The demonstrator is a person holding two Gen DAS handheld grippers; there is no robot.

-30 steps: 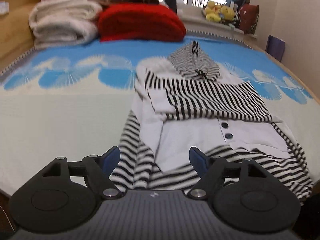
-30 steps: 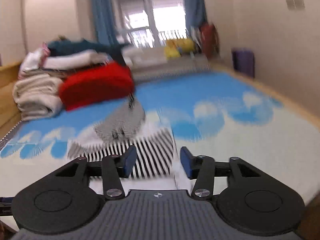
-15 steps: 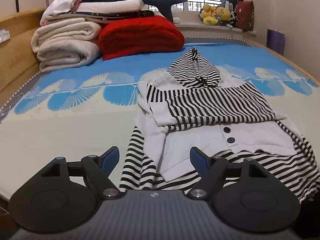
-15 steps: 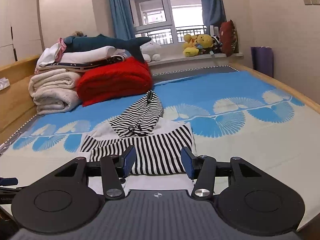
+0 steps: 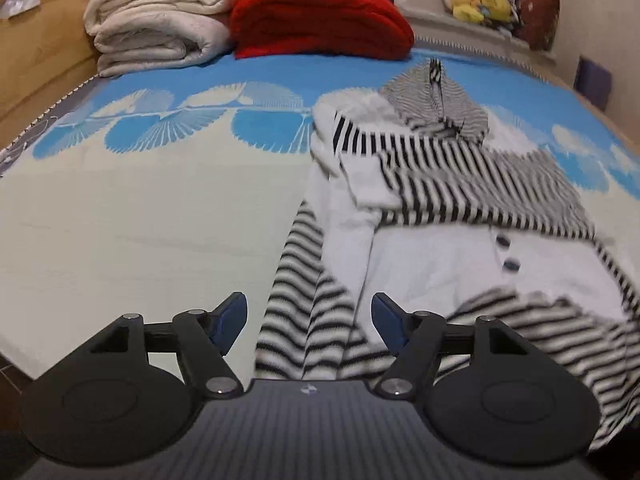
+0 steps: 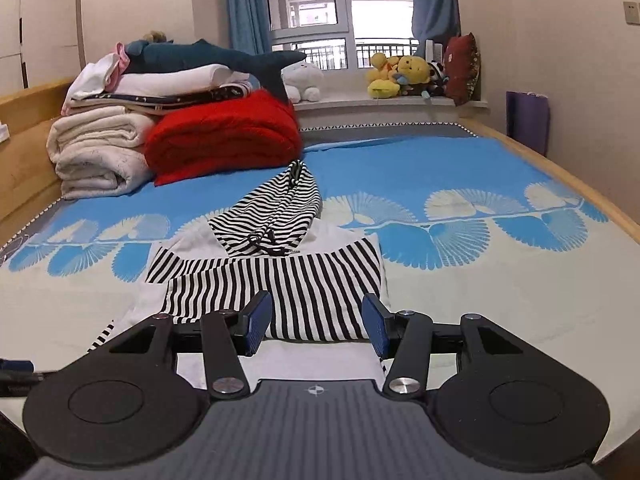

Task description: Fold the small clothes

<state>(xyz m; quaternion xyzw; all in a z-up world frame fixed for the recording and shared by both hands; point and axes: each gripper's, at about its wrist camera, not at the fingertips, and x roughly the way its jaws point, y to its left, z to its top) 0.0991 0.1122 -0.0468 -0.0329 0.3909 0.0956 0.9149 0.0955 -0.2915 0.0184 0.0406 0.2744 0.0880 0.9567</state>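
the hoodie [image 5: 432, 240] lies lengthwise ahead — its striped hem [image 5: 312, 320] just beyond the empty, closing left gripper [image 5: 308, 322], nearer than the released right gripper [image 6: 316, 326].

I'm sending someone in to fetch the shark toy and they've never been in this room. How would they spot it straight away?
Look to the far end of the bed, under the window, where folded bedding is stacked against the wooden side. The shark toy lies along the very top of that stack, above the white blankets and the red blanket. It is the only dark blue-grey thing there, with a tail fin.
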